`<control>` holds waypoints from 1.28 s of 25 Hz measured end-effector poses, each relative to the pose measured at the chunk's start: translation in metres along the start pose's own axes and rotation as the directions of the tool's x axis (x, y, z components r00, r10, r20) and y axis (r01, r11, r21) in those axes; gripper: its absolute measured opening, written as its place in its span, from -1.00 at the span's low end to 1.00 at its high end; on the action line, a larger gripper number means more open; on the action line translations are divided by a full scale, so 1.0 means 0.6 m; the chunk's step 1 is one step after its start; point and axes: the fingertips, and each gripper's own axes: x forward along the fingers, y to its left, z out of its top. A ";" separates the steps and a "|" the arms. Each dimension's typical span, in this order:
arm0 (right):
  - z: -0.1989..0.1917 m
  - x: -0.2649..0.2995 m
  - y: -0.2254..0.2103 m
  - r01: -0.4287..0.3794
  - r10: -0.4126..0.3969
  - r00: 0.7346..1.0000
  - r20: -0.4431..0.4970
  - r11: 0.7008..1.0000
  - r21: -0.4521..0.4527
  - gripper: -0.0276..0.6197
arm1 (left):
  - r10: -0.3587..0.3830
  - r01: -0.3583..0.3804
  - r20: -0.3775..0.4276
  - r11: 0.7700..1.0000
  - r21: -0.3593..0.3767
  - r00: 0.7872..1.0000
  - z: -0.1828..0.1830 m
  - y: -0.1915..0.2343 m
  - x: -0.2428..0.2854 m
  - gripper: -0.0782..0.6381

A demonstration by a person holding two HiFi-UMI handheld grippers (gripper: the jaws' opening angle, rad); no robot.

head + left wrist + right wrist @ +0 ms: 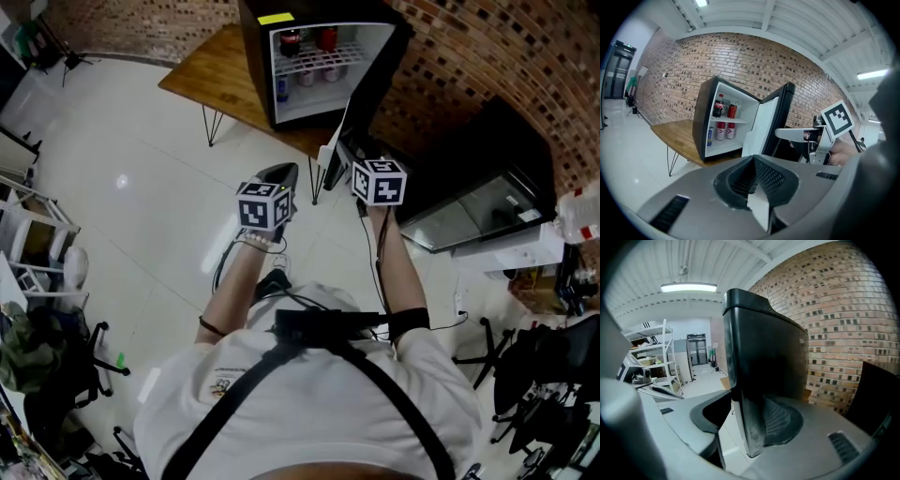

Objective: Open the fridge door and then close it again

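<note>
Straddles the near edge of the fridge door (764, 357) with the right gripper (745, 427), jaws apart. Holds the left gripper (754, 180) closed and empty just to the left. Door swung wide, right of the mini fridge (255, 66) on the far wooden table (225, 75).
</note>
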 end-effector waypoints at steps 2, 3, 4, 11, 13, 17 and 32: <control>0.001 0.010 0.012 0.009 -0.009 1.000 -0.008 1.000 0.000 -0.20 | 0.006 -0.006 -0.003 1.000 -0.004 1.000 0.000 0.009 -0.004 -0.78; 0.002 0.015 0.020 0.014 -0.014 1.000 -0.010 1.000 0.000 -0.20 | 0.008 -0.008 -0.003 1.000 -0.006 1.000 0.001 0.015 -0.007 -0.78; 0.005 0.021 0.028 0.019 -0.019 1.000 -0.011 1.000 -0.003 -0.20 | 0.011 -0.011 -0.001 1.000 -0.007 1.000 0.003 0.022 -0.010 -0.78; 0.026 0.070 0.041 -0.020 0.020 1.000 -0.009 1.000 0.002 -0.23 | 0.030 -0.029 0.043 1.000 -0.011 0.999 0.043 0.054 0.002 -0.78; 0.027 0.083 0.048 -0.029 0.030 1.000 -0.010 1.000 0.008 -0.24 | 0.032 -0.032 0.042 0.999 -0.015 0.999 0.045 0.062 0.003 -0.78; 0.035 0.113 0.066 -0.033 0.033 0.999 -0.026 0.999 -0.003 -0.24 | 0.036 -0.035 0.046 0.999 -0.019 0.998 0.057 0.085 0.001 -0.78; 0.088 0.243 0.109 -0.016 0.016 1.000 -0.018 1.000 0.009 -0.28 | 0.059 -0.057 0.061 0.998 -0.021 0.996 0.112 0.190 0.020 -0.78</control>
